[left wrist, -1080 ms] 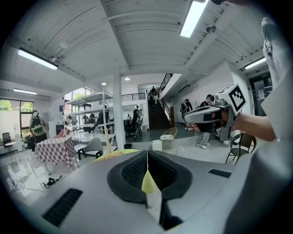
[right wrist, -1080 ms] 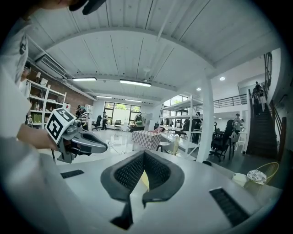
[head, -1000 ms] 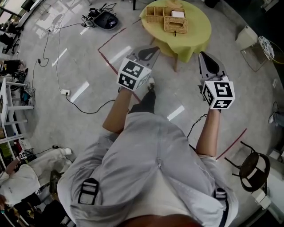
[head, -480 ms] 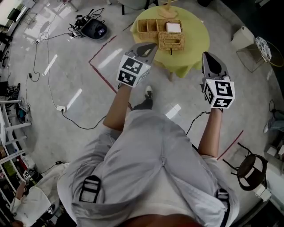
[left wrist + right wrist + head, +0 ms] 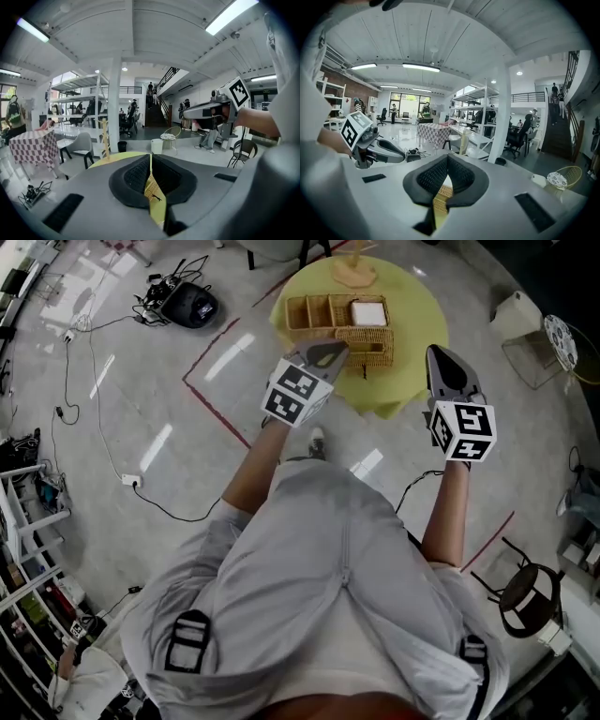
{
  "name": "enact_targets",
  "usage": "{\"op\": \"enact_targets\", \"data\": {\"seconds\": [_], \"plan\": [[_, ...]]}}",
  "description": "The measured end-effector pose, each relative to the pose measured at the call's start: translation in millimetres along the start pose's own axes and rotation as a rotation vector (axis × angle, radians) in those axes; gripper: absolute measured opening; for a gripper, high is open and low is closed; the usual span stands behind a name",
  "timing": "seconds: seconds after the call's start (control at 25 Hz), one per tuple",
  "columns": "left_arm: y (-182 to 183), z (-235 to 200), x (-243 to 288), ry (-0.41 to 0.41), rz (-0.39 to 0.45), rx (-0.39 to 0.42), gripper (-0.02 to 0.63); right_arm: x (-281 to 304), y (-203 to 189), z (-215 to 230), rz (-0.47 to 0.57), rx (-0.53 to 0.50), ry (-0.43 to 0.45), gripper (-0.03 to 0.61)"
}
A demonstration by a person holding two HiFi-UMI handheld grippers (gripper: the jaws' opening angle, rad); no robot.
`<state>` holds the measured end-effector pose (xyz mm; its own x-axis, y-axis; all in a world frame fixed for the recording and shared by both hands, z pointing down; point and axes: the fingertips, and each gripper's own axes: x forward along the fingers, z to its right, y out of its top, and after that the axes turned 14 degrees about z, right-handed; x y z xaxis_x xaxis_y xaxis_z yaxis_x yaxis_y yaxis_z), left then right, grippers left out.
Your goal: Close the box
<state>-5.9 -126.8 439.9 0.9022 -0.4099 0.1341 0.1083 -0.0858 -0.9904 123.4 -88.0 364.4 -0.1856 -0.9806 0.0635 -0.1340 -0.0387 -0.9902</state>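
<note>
As both tongs are held out ahead of the person (image 5: 328, 596), contents read thus.

- Rectangular woven wicker box (image 5: 375, 335): stands on the round table draped in yellow-green cloth (image 5: 422, 310). Open compartments show along its far side, with a white square pad (image 5: 368, 312) in one.
- Left gripper (image 5: 334, 350): jaws pressed together, nothing between them. The tip lies over the box's near edge in the head view; contact cannot be told.
- Right gripper (image 5: 437, 354): jaws likewise narrowed to touching, empty. It is right of the box, near the table's edge.
</note>
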Motion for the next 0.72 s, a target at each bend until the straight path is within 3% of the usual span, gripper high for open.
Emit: {"op": "enact_targets", "data": {"seconds": [0.32, 0.4, 0.72], "plan": [[-41, -34, 32, 0.043, -0.058, -0.094, 0.036, 36, -35, 20, -0.045, 0.023, 0.013, 0.023], [-49, -34, 38, 0.067, -0.068, -0.13, 0.075, 40, -49, 21, -0.063, 0.037, 0.042, 0.023], [-92, -19, 59, 0.196, -0.122, -0.233, 0.084, 51, -95, 27, -0.107, 0.097, 0.192, 0.023]]}}
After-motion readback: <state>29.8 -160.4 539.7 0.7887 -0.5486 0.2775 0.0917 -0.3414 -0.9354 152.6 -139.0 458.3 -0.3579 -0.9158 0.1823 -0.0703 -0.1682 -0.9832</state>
